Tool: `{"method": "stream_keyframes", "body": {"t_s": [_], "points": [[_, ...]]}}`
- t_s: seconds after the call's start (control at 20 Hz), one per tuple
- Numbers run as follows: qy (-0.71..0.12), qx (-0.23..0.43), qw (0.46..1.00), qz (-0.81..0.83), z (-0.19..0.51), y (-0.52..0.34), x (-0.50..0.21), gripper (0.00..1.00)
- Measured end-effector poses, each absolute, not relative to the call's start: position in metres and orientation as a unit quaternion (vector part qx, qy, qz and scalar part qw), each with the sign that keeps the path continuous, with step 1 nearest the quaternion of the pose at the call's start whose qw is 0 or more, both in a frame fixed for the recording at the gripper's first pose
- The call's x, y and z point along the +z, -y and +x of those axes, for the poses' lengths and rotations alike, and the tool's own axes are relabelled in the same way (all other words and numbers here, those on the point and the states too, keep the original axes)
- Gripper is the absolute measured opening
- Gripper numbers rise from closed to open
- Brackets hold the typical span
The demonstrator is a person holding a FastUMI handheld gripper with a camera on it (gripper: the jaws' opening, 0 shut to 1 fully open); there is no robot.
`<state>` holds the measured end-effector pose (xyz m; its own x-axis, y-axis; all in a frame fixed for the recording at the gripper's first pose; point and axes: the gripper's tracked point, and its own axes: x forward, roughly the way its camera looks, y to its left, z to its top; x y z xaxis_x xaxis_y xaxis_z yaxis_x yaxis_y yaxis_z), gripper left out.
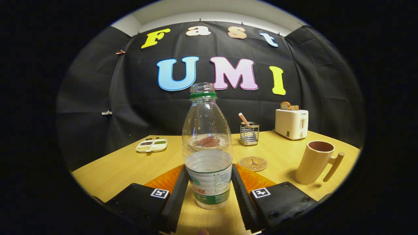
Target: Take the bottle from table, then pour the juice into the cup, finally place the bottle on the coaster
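Far left on bench [124,163]: small sectioned dish [151,145]. Gripper [209,182] clamped on capless bottle [207,143], upright between both fingers, base on the bench. Coaster [252,163] just beyond, right of the bottle. Wire holder [249,133] and toaster [291,123] far right; cup [315,162] near right.

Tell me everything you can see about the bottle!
The bottle is clear plastic with no cap, just a green ring round its open neck. A white and green label wraps its lower part. It looks nearly empty, though liquid is hard to make out. It stands upright on the wooden table, between the jaws of the gripper, which stand close against its sides. A round coaster lies just behind it.
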<state>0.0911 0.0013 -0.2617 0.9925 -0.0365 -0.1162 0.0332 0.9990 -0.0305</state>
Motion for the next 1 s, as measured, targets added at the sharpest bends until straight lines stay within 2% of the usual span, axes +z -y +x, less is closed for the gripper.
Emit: {"method": "stream_keyframes", "body": {"t_s": [0.35,1.0], "points": [[-0.056,-0.03,0.998,0.025,0.092,-0.002,-0.225,0.74],[-0.083,-0.047,0.964,0.246,0.079,0.021,-0.188,0.74]]}}
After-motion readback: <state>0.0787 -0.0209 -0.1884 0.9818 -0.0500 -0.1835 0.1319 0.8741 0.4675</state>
